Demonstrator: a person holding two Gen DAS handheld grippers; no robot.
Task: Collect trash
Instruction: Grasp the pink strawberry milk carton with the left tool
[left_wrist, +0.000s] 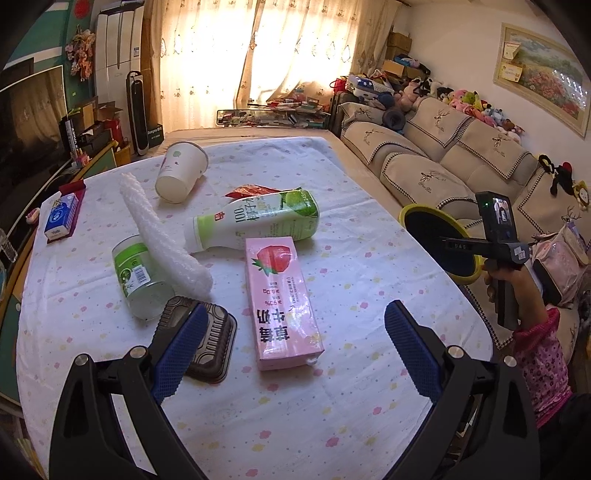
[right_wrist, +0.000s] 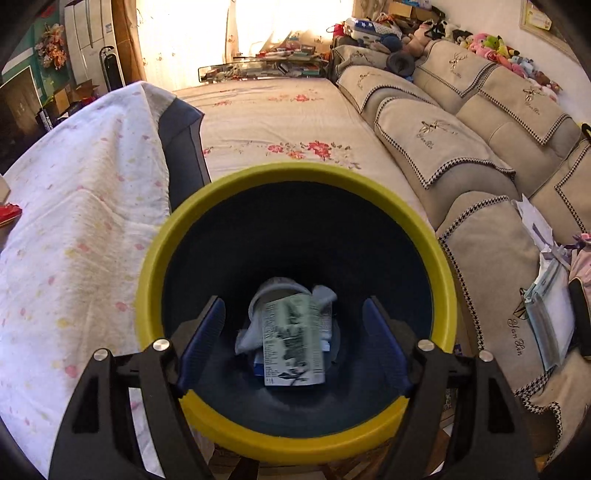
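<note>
In the left wrist view my left gripper (left_wrist: 295, 332) is open and empty above the table, astride a pink strawberry milk carton (left_wrist: 282, 302). A black plastic tray (left_wrist: 207, 338) lies by its left finger. A green-label bottle (left_wrist: 258, 221), a clear jar (left_wrist: 138, 277), a bubble wrap roll (left_wrist: 162, 236) and a paper cup (left_wrist: 181, 171) lie beyond. My right gripper (right_wrist: 293, 339) is open over the yellow-rimmed trash bin (right_wrist: 151, 280). A blurred carton (right_wrist: 293, 343) and crumpled paper sit inside the bin. The bin also shows in the left wrist view (left_wrist: 404, 214).
The white dotted tablecloth (left_wrist: 332, 406) covers the table. A blue tissue pack (left_wrist: 62, 218) lies at its far left. A beige sofa (right_wrist: 480, 147) runs along the right, and a floral-covered bench (right_wrist: 277, 118) stands beyond the bin. A television (left_wrist: 29, 122) is at the left.
</note>
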